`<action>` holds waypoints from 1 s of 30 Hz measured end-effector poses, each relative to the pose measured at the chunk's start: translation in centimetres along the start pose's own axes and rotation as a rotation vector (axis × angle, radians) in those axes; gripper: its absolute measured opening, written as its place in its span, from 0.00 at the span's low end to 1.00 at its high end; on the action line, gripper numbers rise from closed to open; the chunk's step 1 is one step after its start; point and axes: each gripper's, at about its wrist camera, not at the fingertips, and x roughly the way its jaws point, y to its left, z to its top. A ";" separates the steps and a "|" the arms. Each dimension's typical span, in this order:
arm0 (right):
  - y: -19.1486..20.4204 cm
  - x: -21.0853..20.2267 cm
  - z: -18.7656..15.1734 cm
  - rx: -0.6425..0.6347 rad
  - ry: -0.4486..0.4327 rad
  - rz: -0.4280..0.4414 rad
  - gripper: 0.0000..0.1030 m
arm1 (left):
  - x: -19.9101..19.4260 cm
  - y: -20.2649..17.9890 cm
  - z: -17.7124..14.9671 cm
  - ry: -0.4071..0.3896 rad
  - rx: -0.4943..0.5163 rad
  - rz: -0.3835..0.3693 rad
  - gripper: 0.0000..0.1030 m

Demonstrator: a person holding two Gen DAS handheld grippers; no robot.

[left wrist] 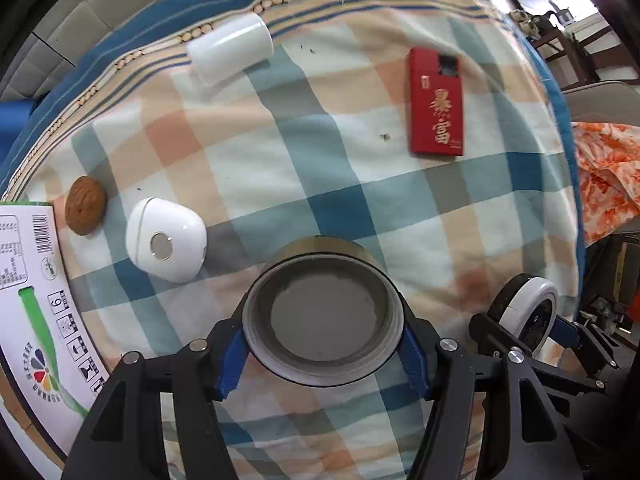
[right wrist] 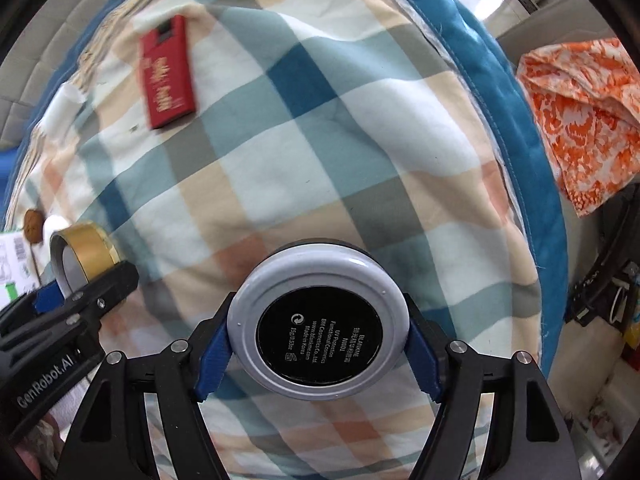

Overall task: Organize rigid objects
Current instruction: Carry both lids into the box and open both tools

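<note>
My left gripper (left wrist: pixel 322 350) is shut on a gold tape roll (left wrist: pixel 324 316), held above the checked cloth (left wrist: pixel 280 160); the roll also shows in the right wrist view (right wrist: pixel 86 254). My right gripper (right wrist: pixel 318 346) is shut on a round white cosmetic compact (right wrist: pixel 318 320), its black label facing the camera; it also shows in the left wrist view (left wrist: pixel 526 312). On the cloth lie a red box with gold characters (left wrist: pixel 436 102), a white cylinder on its side (left wrist: pixel 230 48), a white rounded case (left wrist: pixel 166 240) and a walnut (left wrist: pixel 85 211).
A white printed carton (left wrist: pixel 32 300) sits at the cloth's left edge. An orange patterned cloth (right wrist: pixel 580 112) lies beyond the right edge. The table's blue border (right wrist: pixel 532 184) drops off to the floor on the right.
</note>
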 end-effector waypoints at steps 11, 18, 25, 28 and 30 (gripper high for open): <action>4.0 -6.5 -3.3 -0.117 -0.093 0.037 0.75 | -7.6 3.0 -4.3 -0.128 -0.051 -0.082 0.60; 9.4 -11.7 -6.9 -0.206 -0.156 0.095 0.75 | -12.8 7.6 -7.6 -0.226 -0.082 -0.113 0.60; 18.2 -14.6 -10.8 -0.304 -0.200 0.139 0.75 | -17.5 15.5 -11.6 -0.312 -0.134 -0.090 0.60; 22.8 -15.0 -12.4 -0.351 -0.197 0.159 0.75 | -18.8 19.9 -13.4 -0.336 -0.182 -0.069 0.60; 25.7 -14.8 -13.3 -0.380 -0.187 0.170 0.75 | -19.2 22.6 -14.4 -0.344 -0.213 -0.057 0.60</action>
